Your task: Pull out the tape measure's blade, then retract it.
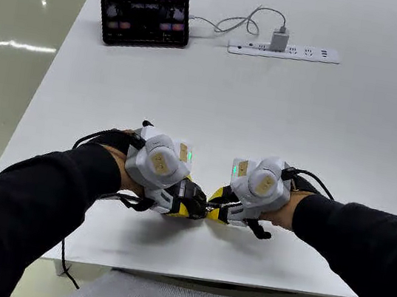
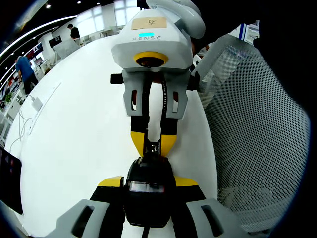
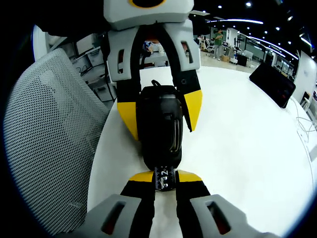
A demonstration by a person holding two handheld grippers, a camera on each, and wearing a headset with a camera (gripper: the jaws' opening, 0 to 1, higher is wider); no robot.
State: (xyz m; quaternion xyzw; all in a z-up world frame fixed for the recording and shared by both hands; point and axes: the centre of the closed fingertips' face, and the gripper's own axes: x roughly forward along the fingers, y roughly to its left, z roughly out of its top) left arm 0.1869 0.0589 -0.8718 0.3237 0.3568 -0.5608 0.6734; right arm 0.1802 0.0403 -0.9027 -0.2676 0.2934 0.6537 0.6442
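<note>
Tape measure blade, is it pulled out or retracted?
Barely out: a short numbered stretch of blade shows past the case, pinched by the right hand-held gripper.

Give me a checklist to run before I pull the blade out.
1. Left gripper shut on the tape measure: ok.
2. Right gripper shut on the blade at its end: ok.
3. Blade barely out and the grippers close together, so the full pull is ahead: ok.
4. Blade lock released: cannot tell.
5. Bare table on the right gripper's side for the pull: ok.
6. Tablet and power strip far from the grippers: ok.
</note>
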